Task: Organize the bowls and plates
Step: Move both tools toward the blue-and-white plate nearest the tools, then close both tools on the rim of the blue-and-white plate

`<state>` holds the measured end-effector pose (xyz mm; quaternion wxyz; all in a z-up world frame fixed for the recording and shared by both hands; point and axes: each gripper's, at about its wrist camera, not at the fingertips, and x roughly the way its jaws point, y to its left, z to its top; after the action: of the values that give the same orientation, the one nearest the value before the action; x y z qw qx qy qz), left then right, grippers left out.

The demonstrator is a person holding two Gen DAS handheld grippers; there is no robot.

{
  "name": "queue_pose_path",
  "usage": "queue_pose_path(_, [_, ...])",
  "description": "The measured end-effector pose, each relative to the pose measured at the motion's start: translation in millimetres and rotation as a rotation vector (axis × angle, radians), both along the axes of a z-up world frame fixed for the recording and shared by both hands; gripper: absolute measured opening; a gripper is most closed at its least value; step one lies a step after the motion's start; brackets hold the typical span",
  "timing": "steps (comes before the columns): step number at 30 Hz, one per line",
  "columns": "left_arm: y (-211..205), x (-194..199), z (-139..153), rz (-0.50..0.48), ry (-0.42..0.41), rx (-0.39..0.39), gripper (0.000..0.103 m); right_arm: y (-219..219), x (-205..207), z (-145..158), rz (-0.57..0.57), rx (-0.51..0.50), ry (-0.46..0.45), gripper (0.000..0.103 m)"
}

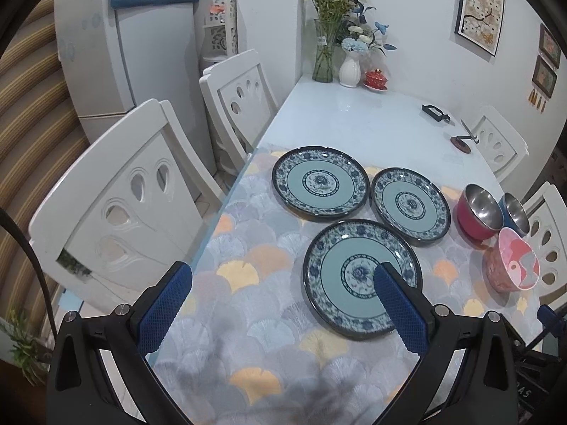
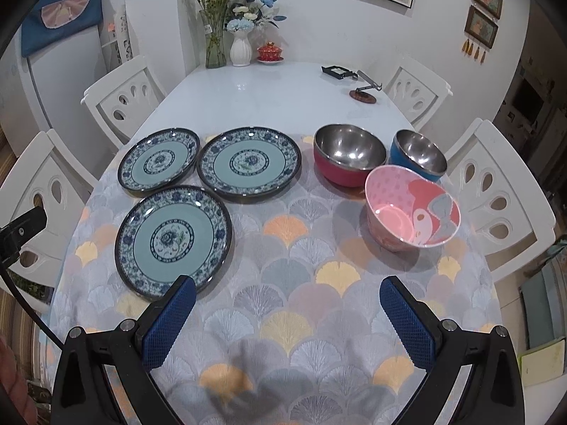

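Note:
Three blue-patterned plates lie flat on the cloth: a near plate, a far left plate and a far right plate. To their right stand a red steel-lined bowl, a blue steel-lined bowl and a pink patterned bowl. My left gripper is open, above the cloth just left of the near plate. My right gripper is open over the cloth, with nothing between its fingers.
White chairs flank the white table. At its far end stand a glass vase of flowers, a white vase and a red lidded cup. A black holder and small stand sit far right.

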<state>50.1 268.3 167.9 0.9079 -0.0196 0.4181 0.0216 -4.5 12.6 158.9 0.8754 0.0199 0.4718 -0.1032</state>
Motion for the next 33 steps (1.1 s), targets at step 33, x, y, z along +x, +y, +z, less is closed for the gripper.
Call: queue_pose_path(33, [-10,93,-120,-0.088,0.288,-0.032,0.087,6,128,-101,0.121,0.154,0.254,0.086])
